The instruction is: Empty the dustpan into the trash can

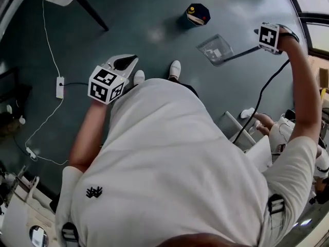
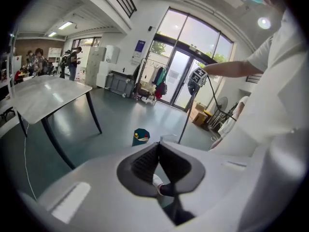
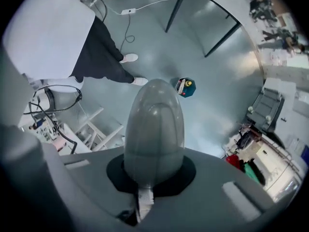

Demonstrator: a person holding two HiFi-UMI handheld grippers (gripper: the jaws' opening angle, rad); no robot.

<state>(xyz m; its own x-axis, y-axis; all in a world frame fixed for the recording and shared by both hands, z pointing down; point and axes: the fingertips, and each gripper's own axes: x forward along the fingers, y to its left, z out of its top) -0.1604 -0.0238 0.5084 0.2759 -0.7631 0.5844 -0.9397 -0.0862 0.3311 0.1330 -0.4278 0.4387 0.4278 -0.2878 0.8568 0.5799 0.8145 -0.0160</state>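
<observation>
Below the right gripper [image 1: 264, 40], whose jaws are clenched on the top of a long handle [image 1: 241, 53], the dustpan [image 1: 216, 49] hangs at the handle's far end, low over the grey floor [image 1: 144, 14]; whether it touches the floor I cannot tell. Ahead of the pan, and apart from it, stands the small dark trash can [image 1: 197, 14], open-topped, with a few bits inside. The left gripper [image 1: 131, 60] is held out in front of the person's body, its jaws closed together on nothing, well away from both things. To my eye the step in hand is carrying the pan across to the can. It would go best with the pan held level until its lip is over the can's mouth, then tipped by swinging the handle slowly. The mouth looks no wider than the pan, so a quick tilt could spill the load beside it. The free left jaws could steady the can's rim if it wobbles.
</observation>
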